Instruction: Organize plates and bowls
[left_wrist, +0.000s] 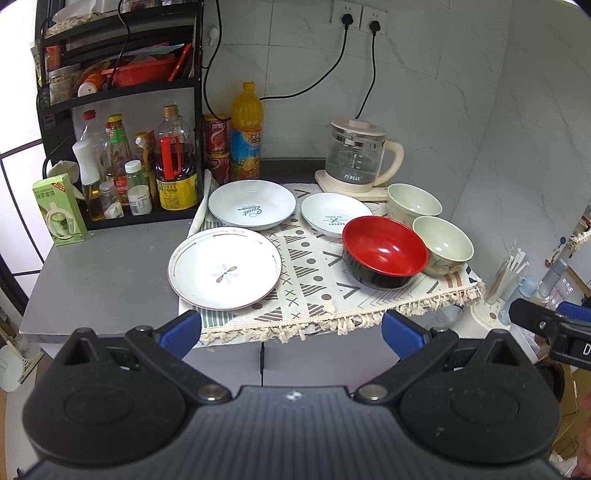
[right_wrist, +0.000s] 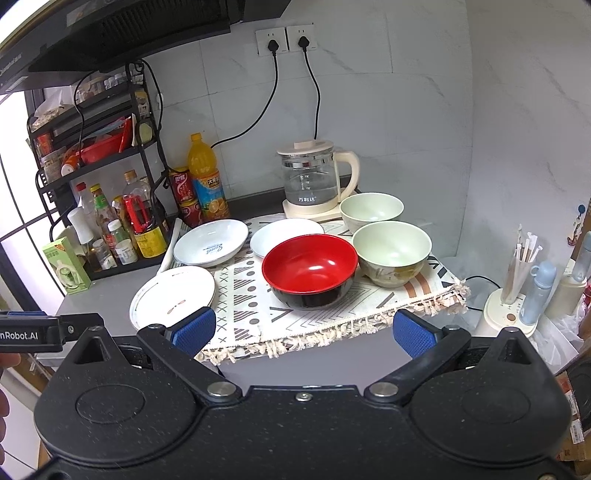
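Plates (left_wrist: 223, 268) sit flat; with both grippers (left_wrist: 291, 330) (right_wrist: 302, 332) spread wide and empty, I risk sliding 1 off the cloth (left_wrist: 314, 280).

The deep plate (left_wrist: 252, 205) carries "Sweet" in blue script; the smaller plate (left_wrist: 334, 218) reads "BAKERY" upside down. The kettle (right_wrist: 313, 181) shows 万利达 — and the left tongs' (right_wrist: 33, 334) body reads "nRobot.AI", its start cut off.

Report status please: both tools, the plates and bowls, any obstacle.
Left tool open, right tool open, both empty. Three plates, three bowls unstacked on cloth. Kettle behind; nothing blocking.
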